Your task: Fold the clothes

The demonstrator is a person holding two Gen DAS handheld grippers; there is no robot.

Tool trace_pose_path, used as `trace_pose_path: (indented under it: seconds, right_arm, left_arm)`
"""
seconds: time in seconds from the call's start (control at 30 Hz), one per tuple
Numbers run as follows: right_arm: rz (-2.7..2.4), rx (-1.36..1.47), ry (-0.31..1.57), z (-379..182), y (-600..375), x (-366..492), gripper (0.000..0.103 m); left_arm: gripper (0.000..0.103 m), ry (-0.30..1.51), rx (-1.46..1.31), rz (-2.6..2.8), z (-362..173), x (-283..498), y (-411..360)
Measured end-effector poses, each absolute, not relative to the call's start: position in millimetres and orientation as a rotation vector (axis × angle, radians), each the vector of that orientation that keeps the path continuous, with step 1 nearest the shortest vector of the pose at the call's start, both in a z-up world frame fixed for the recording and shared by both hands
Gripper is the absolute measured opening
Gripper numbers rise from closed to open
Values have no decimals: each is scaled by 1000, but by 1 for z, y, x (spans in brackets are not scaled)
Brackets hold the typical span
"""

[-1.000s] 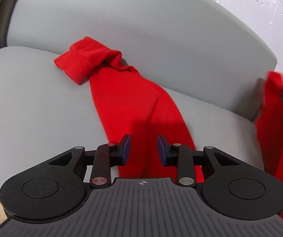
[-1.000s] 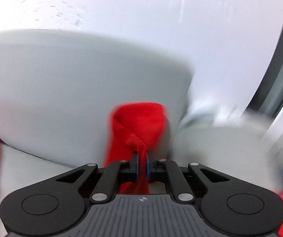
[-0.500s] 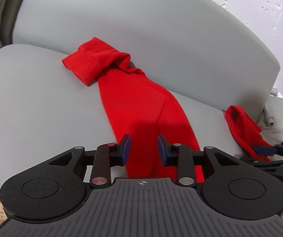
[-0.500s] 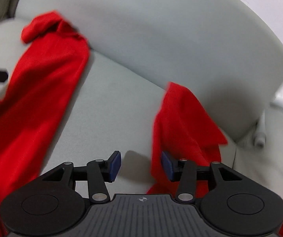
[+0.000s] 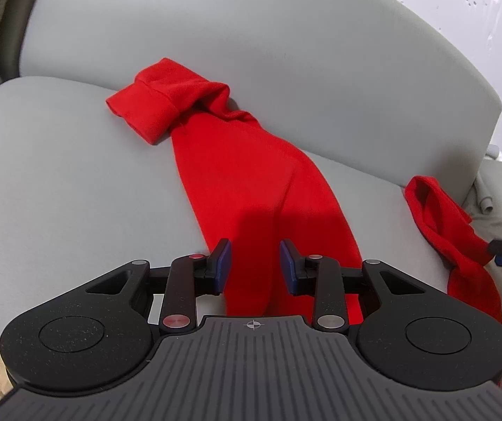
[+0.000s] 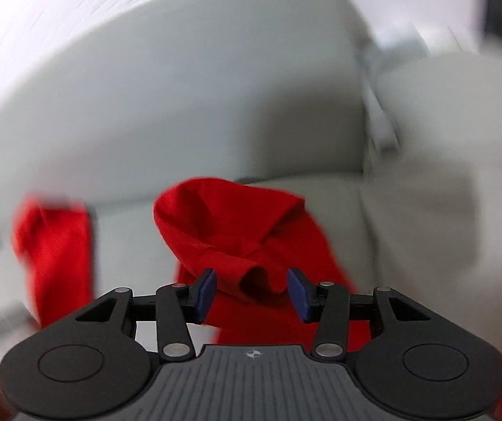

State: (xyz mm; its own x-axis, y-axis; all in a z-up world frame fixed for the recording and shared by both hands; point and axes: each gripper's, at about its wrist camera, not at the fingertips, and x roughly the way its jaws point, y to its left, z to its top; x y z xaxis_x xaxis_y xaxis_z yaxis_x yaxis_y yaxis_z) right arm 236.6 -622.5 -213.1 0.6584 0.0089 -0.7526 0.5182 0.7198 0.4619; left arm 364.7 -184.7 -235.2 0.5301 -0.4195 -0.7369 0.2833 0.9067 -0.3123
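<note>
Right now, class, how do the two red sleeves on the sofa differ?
The long sleeve lies stretched out, its cuff against the backrest; the short sleeve lies crumpled by the seat's right edge. The left gripper straddles the long sleeve, the right gripper the short sleeve. Both are red.

A long sleeve (image 5: 251,189) is lying on the sofa seat (image 5: 58,182), running from its cuff (image 5: 153,105) at the foot of the backrest (image 5: 286,52) toward the left gripper (image 5: 255,272), whose fingers are standing apart over its near end. A second sleeve (image 5: 450,231) is lying well to the right, near the seat's right edge. The right gripper (image 6: 251,293) is hanging with fingers spread just before that sleeve's open cuff (image 6: 230,231)
</note>
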Motion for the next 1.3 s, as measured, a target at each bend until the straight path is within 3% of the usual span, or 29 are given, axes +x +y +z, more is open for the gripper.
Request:
trace_pose_path:
  seconds: [0.2, 0.33, 0.43, 0.5, 0.6, 0.93, 1.13, 1.3]
  right_arm:
    - [-396, 1256, 729, -248, -642, 235, 49]
    - [-461, 1415, 736, -271, -638, 231, 51]
    - [-487, 1382, 777, -274, -634, 238, 40]
    - [-533, 1267, 772, -267, -628, 241, 6]
    - [-522, 1073, 724, -235, -620, 257, 5]
    - [-570, 399, 369, -39, -612, 373, 4]
    - [-663, 95, 421, -5, -616, 451, 4]
    - [-710, -21, 495, -21, -627, 489, 5]
  left_arm:
    - [35, 921, -153, -423, -236, 364, -187]
    - [36, 920, -153, -423, -236, 364, -187]
    - [36, 921, -155, -420, -237, 365, -187]
    - [36, 922, -156, -420, -237, 365, -187]
    - [36, 919, -158, -419, -236, 364, -186]
    - [36, 920, -133, -431, -240, 362, -190]
    - [36, 925, -110, -443, -246, 362, -191]
    - [36, 932, -92, -446, -251, 365, -192]
